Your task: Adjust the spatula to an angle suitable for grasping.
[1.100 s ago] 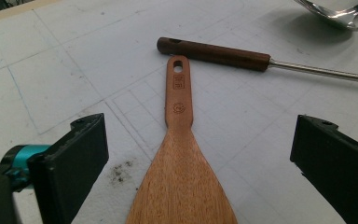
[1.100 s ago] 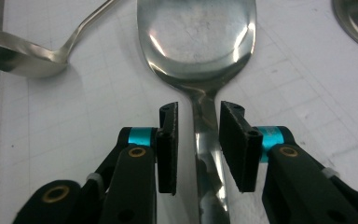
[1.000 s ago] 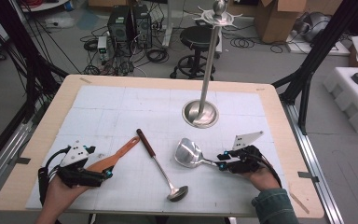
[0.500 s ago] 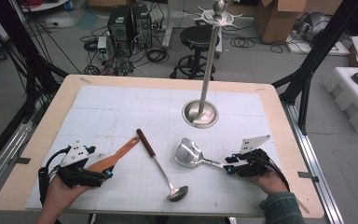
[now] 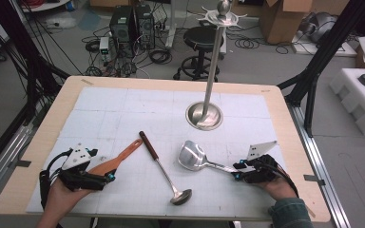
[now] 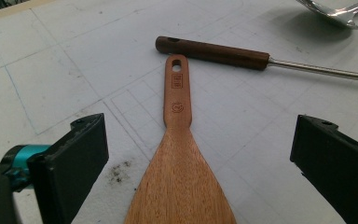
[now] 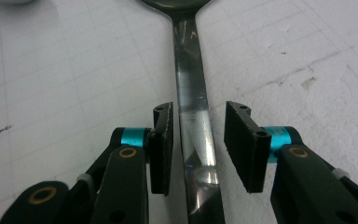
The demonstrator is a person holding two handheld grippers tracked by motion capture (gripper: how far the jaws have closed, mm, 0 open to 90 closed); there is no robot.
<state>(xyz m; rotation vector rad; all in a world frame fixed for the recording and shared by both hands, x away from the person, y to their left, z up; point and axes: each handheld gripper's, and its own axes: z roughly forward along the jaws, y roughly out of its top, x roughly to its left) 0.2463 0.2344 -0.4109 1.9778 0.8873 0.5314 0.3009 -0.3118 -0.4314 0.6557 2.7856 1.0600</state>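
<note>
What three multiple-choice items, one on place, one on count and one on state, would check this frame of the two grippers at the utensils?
1. Where does the wooden spatula lie?
A. between the left gripper's jaws
B. hung on the stand
C. under the steel turner

2. How many utensils lie on the table?
A. one
B. three
C. five

3. How do the right gripper's jaws stand to the steel turner's handle?
A. clamped tight
B. either side of it, gaps showing
C. far from it

Key: 1 A, the blade sits between the wide-open jaws in the left gripper view. 2 B, spatula, ladle and steel turner in the high view. 3 B, the right gripper view shows a gap at each pad.
</note>
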